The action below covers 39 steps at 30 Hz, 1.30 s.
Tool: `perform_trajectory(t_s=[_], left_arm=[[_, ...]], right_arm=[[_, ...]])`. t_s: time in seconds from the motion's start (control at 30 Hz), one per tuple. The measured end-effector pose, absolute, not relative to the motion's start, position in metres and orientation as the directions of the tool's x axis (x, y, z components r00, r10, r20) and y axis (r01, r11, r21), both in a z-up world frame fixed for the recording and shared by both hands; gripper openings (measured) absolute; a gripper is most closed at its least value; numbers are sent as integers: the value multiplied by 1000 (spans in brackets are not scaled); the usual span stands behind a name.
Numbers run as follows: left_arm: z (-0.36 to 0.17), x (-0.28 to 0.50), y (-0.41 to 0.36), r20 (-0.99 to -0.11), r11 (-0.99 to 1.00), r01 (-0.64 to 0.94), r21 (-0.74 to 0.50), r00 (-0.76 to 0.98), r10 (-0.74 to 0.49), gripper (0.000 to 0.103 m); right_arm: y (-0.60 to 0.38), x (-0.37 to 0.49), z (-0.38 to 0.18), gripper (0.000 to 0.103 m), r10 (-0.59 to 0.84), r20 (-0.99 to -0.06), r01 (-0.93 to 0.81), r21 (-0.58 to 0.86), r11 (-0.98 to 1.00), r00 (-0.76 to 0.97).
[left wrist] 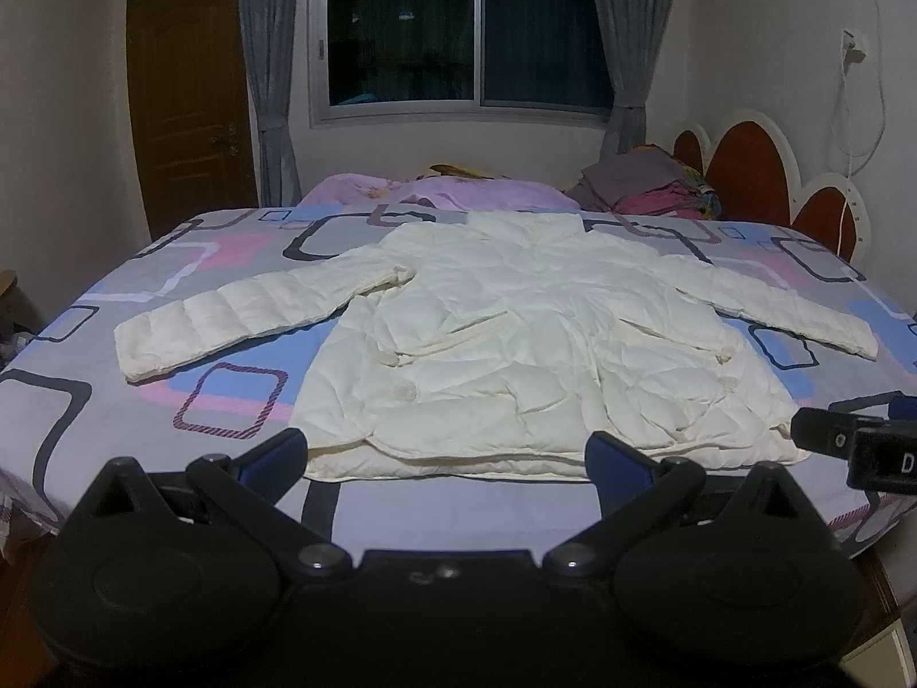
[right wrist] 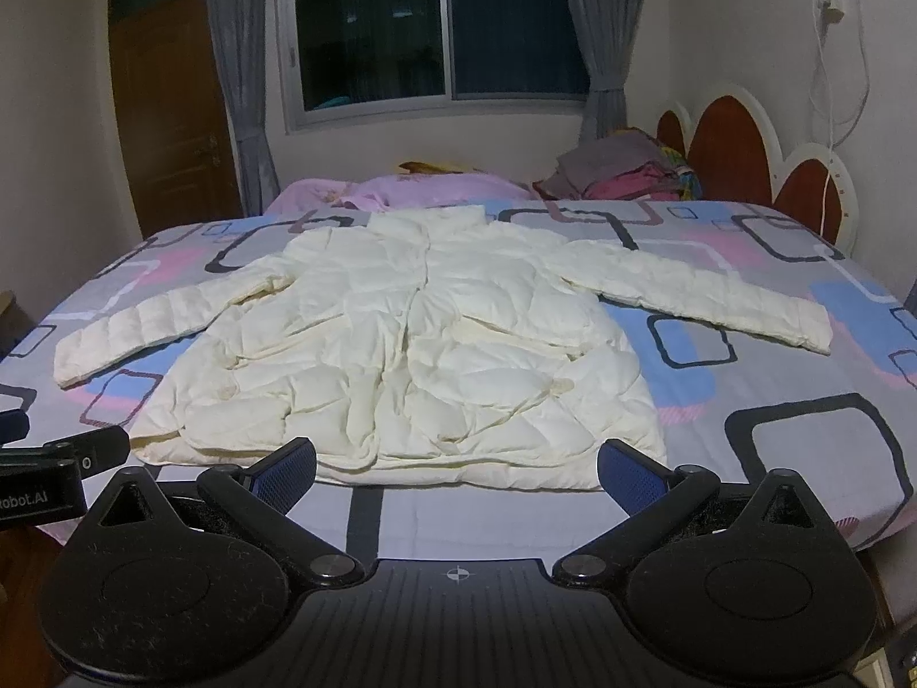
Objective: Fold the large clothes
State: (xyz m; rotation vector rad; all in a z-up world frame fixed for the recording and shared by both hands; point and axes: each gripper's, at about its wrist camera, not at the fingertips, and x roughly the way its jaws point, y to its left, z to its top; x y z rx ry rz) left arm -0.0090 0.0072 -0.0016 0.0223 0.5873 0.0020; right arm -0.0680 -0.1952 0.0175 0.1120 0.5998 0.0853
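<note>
Jacket [left wrist: 533, 344]: one, cream, quilted, spread flat and front-up on the bed [left wrist: 86, 401], hem toward both cameras, collar toward the window. Not grasped by anything.

Left gripper [left wrist: 447, 456]: jaws spread wide, empty, blue pads facing inward, hovering just short of the hem's left half. Right gripper [right wrist: 458, 473]: jaws likewise released and empty, poised before the hem's right half. Each gripper partly visible at the edge of the other's view; partial writing "obot.AI" readable on the left one's side in the right wrist view, a lone "D" on the right one's side in the left wrist view.

Two sleeves, stretched outward and angled down to either side, cuffs resting on the bedsheet [right wrist: 802, 458]. Sheet: grey, printed with rounded rectangles in pink, blue and dark outline.

Beyond the collar, one pink blanket [left wrist: 458, 192], bunched. Near the headboard [left wrist: 745, 166], one pile of folded clothes [left wrist: 642, 183], grey on top, pink beneath.

Further back: one window [left wrist: 458, 34] with two dark panes, two grey curtains, one brown door [left wrist: 189, 109] at left, one white cable [left wrist: 848, 109] hanging from a wall socket at right.
</note>
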Motion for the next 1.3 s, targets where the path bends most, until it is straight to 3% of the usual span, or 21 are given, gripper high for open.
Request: perform_trajectory(t_s=[1.3], left_arm=[[1, -4, 0, -561, 1000, 7, 28, 828, 10, 103]], right_arm=[[-204, -65, 20, 103, 114, -556, -46, 136, 990, 823]])
